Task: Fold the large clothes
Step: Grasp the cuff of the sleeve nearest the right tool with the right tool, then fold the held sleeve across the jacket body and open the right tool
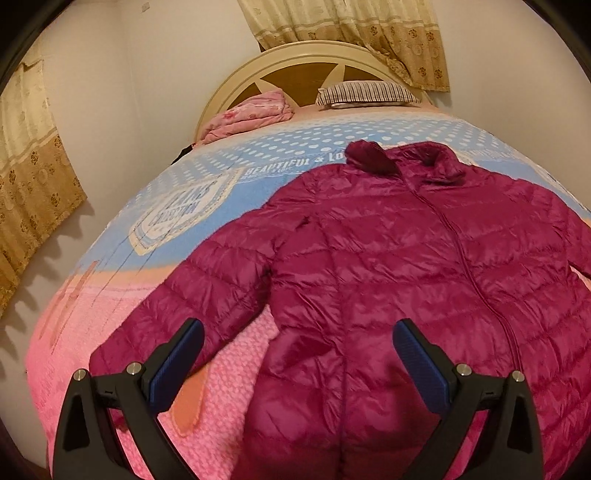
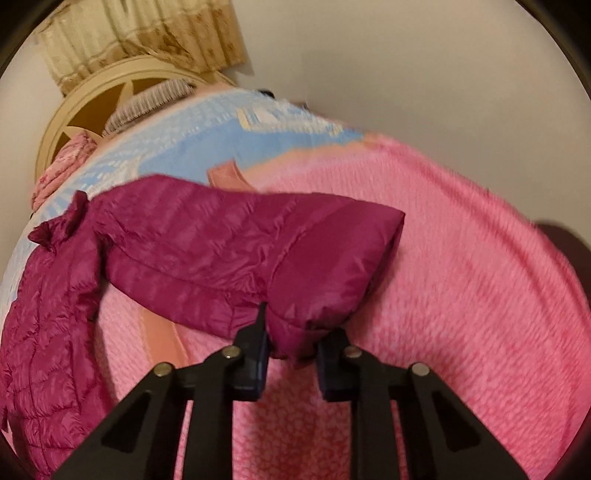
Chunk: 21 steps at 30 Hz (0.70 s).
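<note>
A magenta quilted puffer jacket lies front up on the bed, collar toward the headboard, zipper closed. My left gripper hangs open over its lower hem, with nothing between its blue pads; the jacket's left sleeve stretches out toward the left finger. In the right wrist view the other sleeve runs across the pink blanket, and my right gripper is shut on the cuff end, the fabric bunched between the jaws.
The bed carries a pink and blue blanket with lettering. A folded pink quilt and a striped pillow lie by the cream headboard. Curtains hang behind, and a wall stands to the left.
</note>
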Each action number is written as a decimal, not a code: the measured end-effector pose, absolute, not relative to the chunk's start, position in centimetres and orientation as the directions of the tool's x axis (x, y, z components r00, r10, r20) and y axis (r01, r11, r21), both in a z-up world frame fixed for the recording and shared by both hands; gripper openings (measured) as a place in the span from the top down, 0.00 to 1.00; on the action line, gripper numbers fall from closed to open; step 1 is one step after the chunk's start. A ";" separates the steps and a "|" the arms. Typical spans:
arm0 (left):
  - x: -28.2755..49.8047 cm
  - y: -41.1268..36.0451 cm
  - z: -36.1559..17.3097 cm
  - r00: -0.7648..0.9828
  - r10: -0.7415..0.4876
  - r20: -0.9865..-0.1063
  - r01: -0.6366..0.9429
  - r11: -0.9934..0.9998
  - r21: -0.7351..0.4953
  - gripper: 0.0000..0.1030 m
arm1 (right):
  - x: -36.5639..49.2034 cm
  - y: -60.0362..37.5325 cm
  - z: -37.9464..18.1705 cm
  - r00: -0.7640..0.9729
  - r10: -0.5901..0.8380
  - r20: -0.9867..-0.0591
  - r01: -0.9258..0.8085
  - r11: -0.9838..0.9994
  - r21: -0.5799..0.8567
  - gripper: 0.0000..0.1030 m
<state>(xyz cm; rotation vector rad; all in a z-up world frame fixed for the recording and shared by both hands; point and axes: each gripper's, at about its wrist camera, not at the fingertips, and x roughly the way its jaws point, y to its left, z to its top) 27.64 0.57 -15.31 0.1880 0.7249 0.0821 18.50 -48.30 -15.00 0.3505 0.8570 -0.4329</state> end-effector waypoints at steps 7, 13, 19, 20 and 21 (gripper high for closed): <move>28.5 1.7 -13.5 0.759 0.136 -0.637 -0.018 0.982 0.188 0.01 | 20.5 -44.1 -8.5 0.681 -0.273 -0.679 0.376 0.927 0.005 0.79; 28.7 2.4 -13.0 0.760 0.132 -0.637 -0.023 0.984 0.176 0.01 | 23.7 -37.7 -4.3 0.761 -0.211 -0.613 0.205 0.975 -0.081 0.80; 28.5 3.8 -12.6 0.761 0.137 -0.634 -0.033 0.984 0.174 0.01 | 26.3 -29.9 -3.3 0.801 -0.121 -0.587 0.038 0.988 -0.152 0.80; 28.5 4.1 -12.6 0.761 0.143 -0.633 -0.038 0.984 0.176 0.01 | 26.9 -28.7 -3.5 0.804 -0.106 -0.585 0.013 0.987 -0.161 0.80; 28.6 4.5 -12.7 0.761 0.151 -0.631 -0.046 0.983 0.178 0.01 | 27.2 -27.4 -3.6 0.807 -0.091 -0.583 -0.015 0.985 -0.173 0.80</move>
